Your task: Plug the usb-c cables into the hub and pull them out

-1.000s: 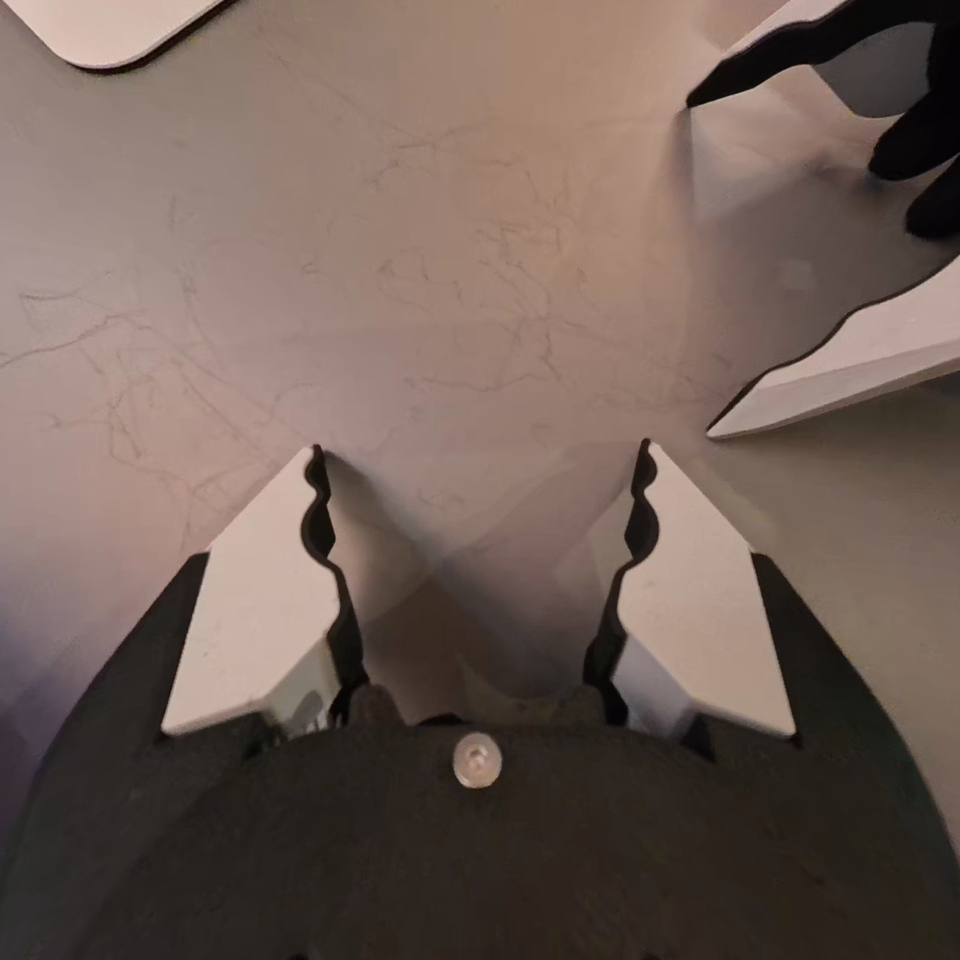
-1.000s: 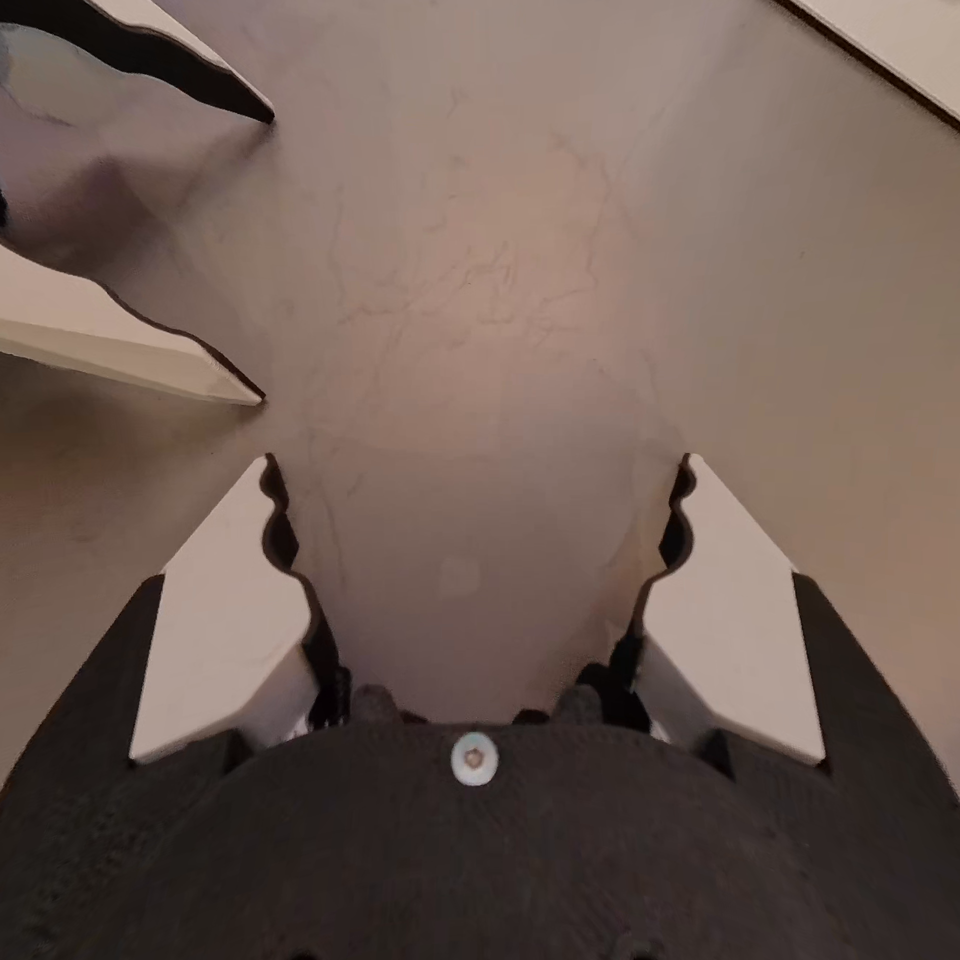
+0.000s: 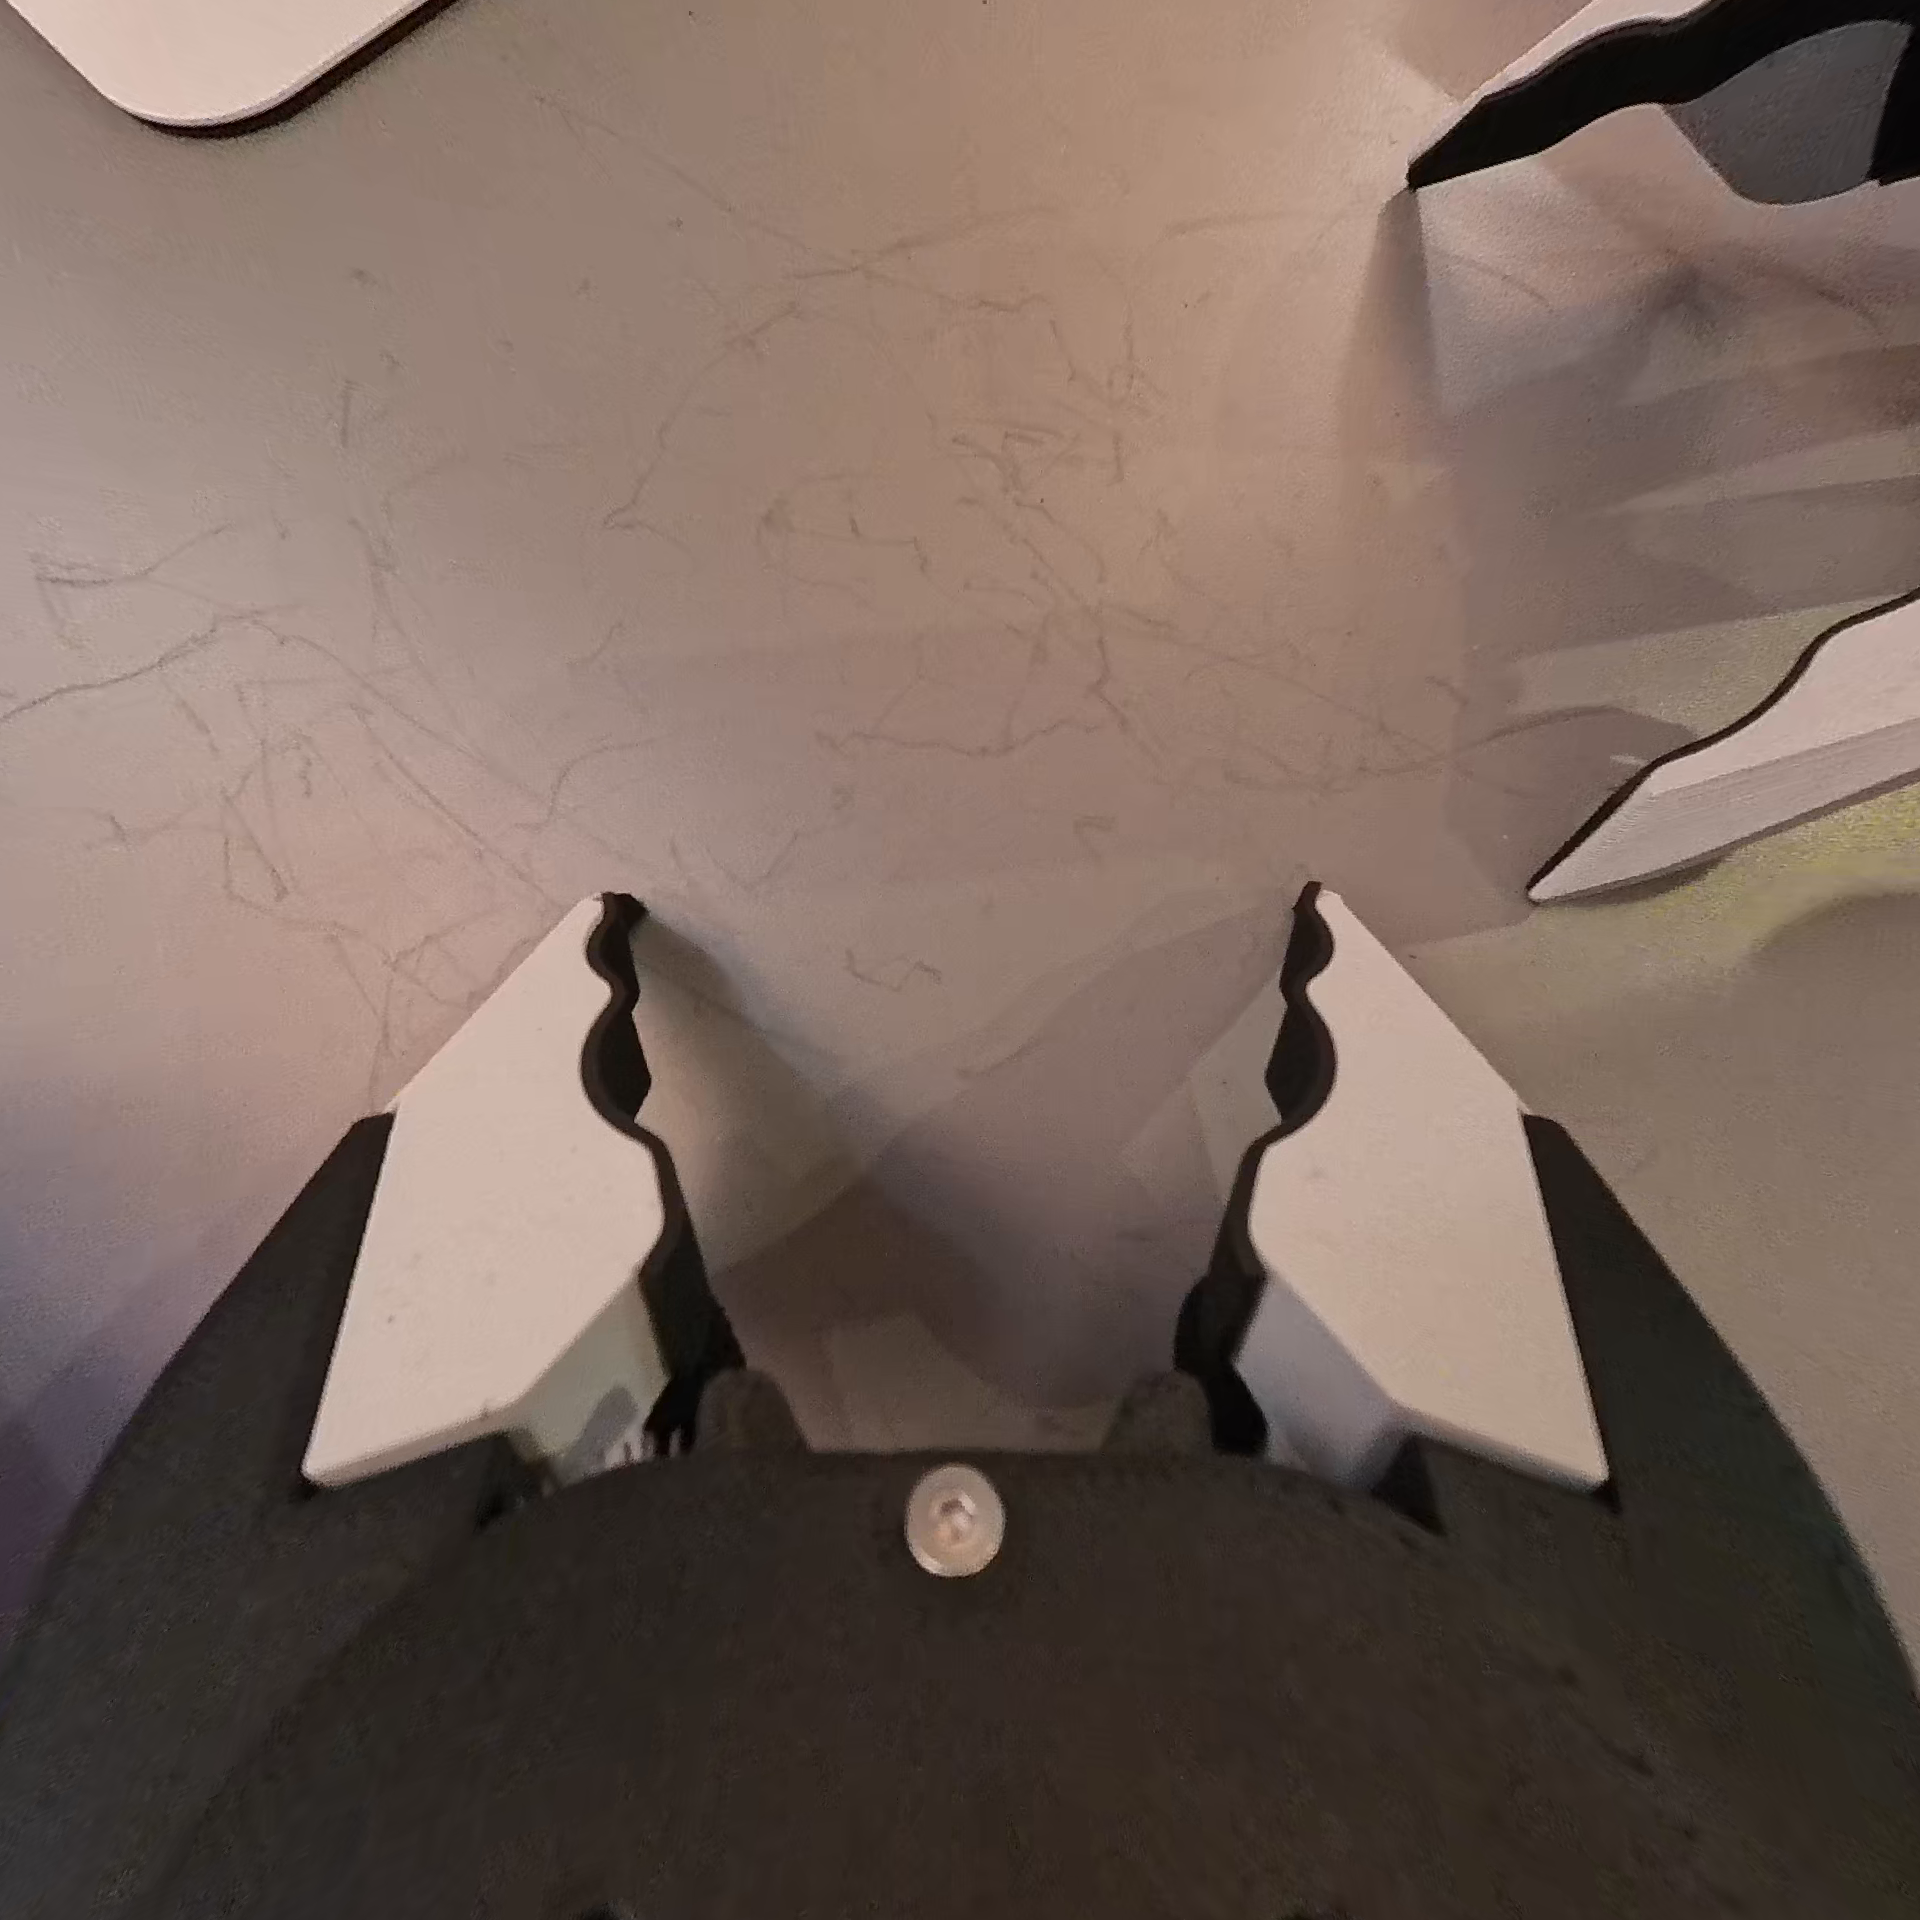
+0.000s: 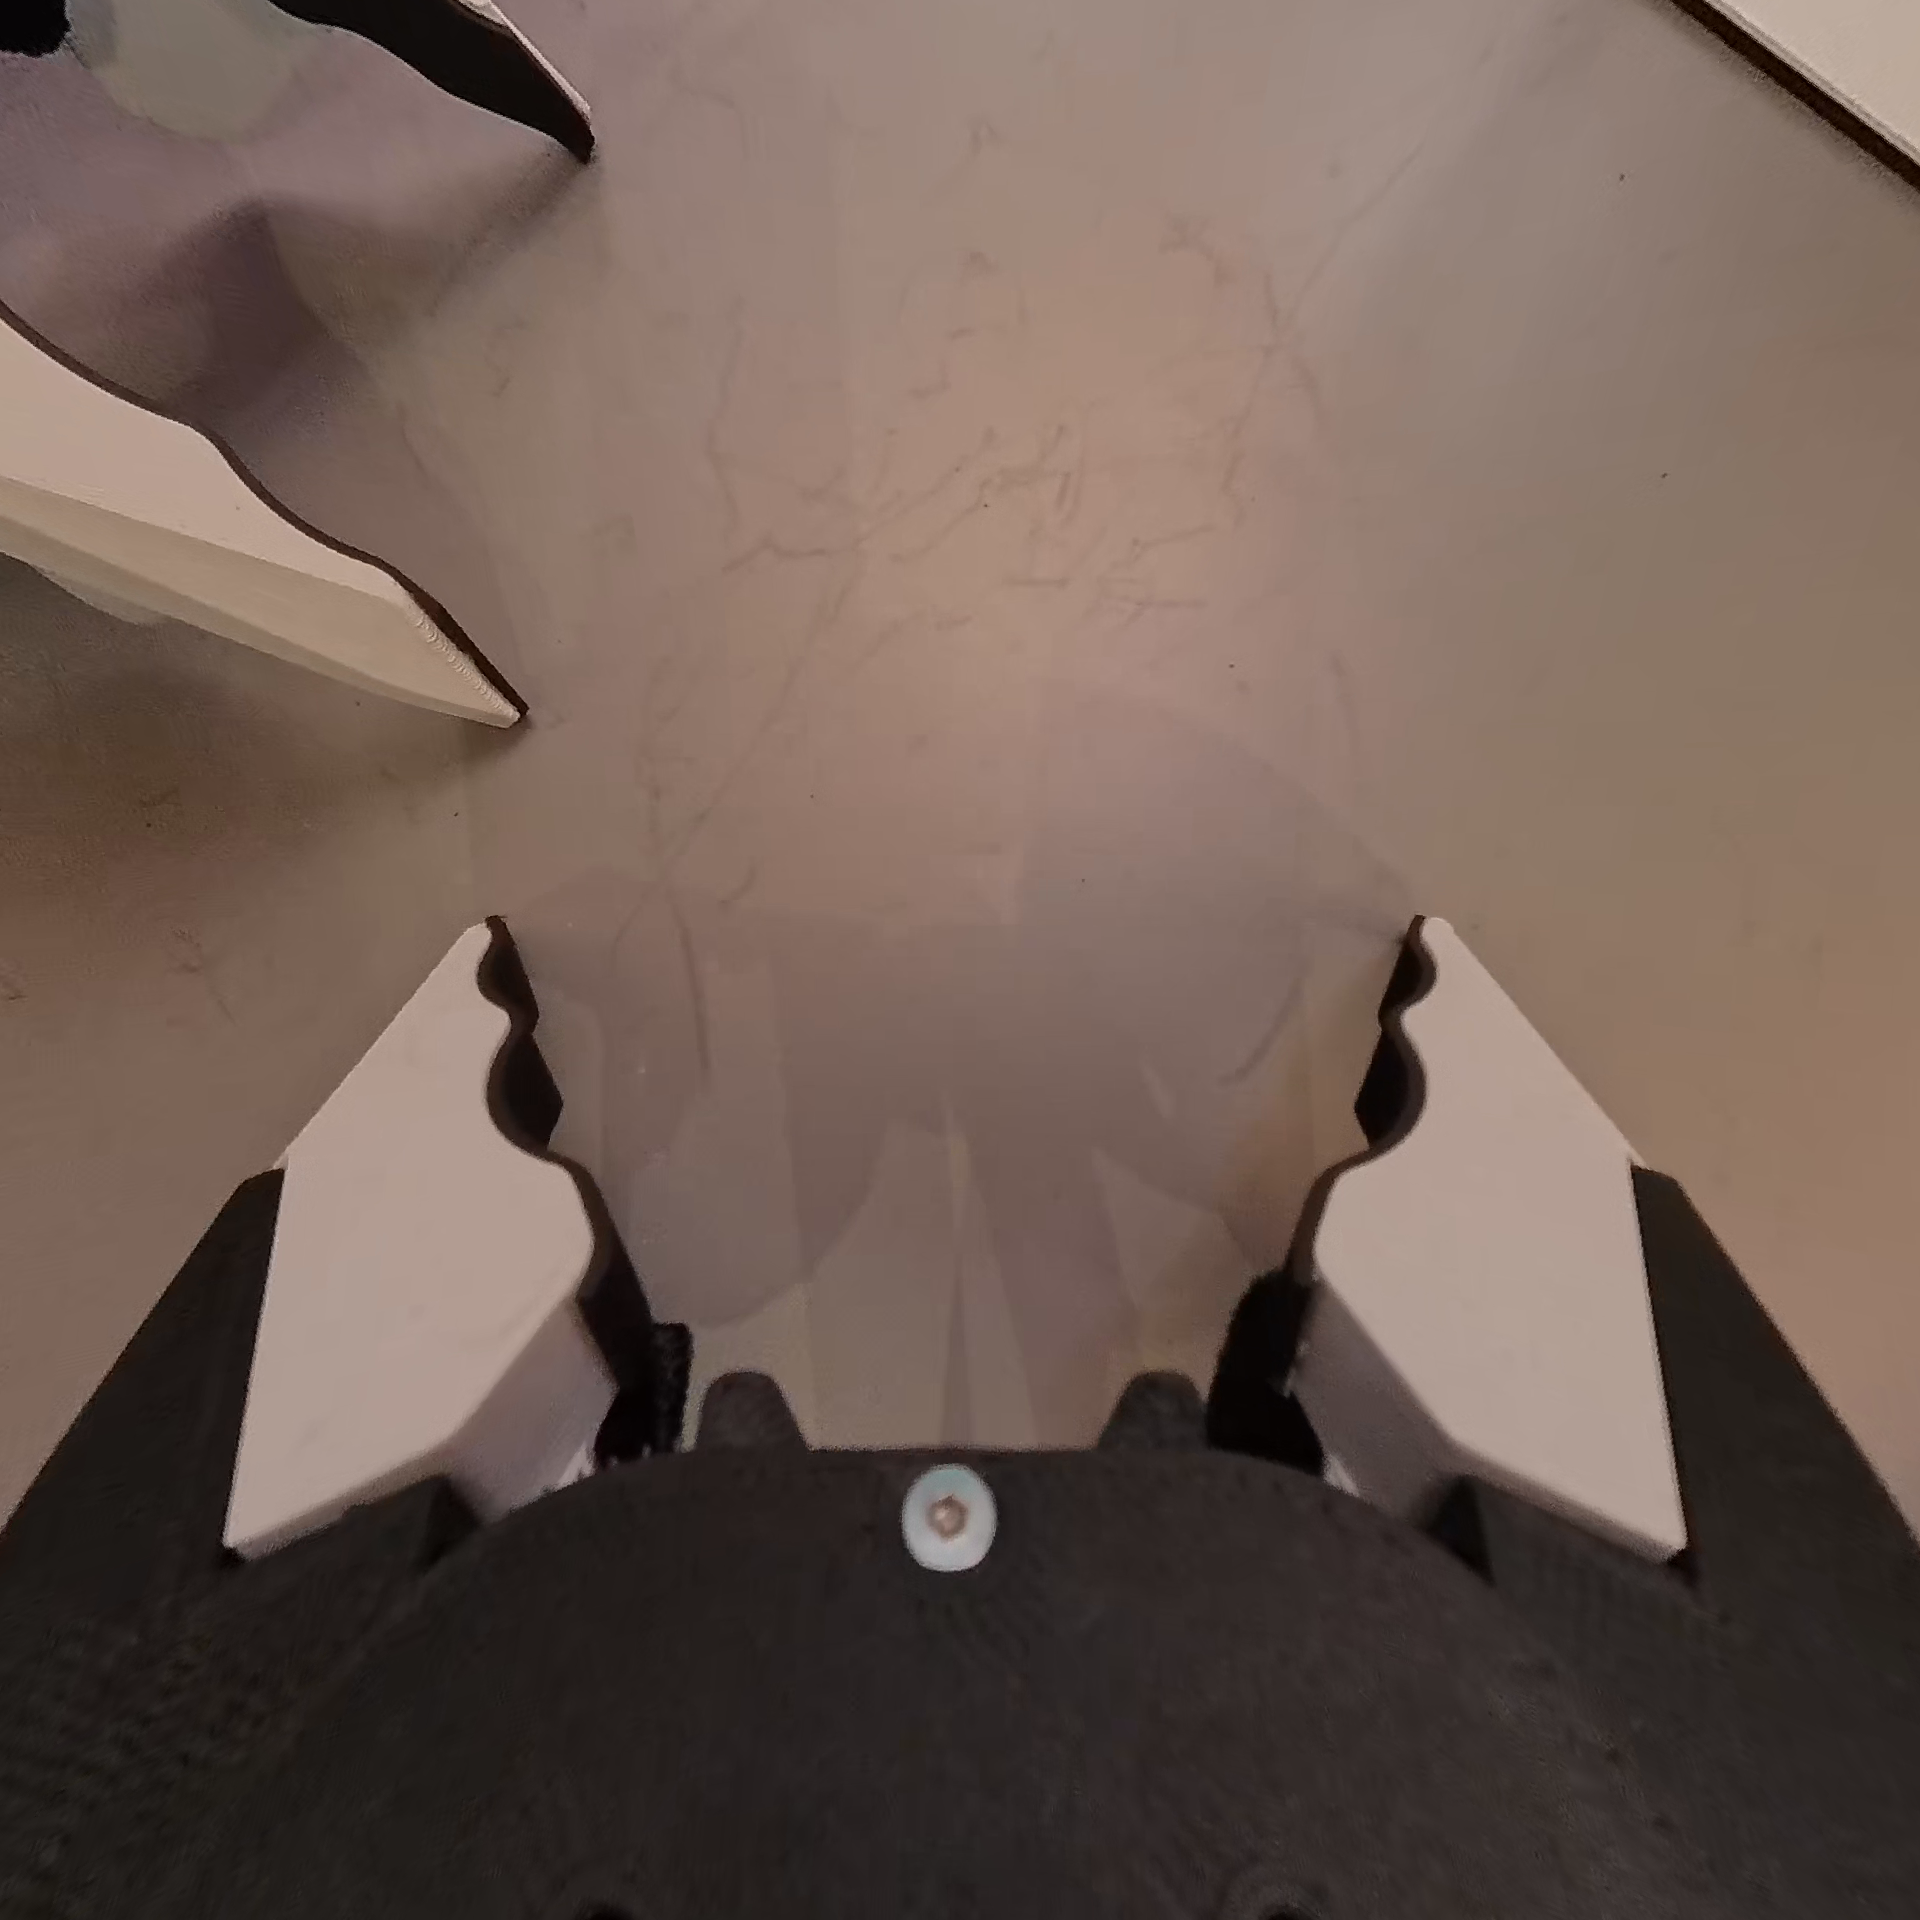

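Both grippers empty, tips down at the table; no cable or hub in either view.

Left gripper (image 3: 961, 904) spread wide, white board corner (image 3: 223, 57) upper left, table (image 3: 935, 520) bare ahead. Right gripper (image 4: 951, 925) likewise spread, white edge (image 4: 1849, 62) upper right. Probably a rest pose; room to move forward.

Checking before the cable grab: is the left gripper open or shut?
Open: the left gripper shows bare table between its spread fingers.
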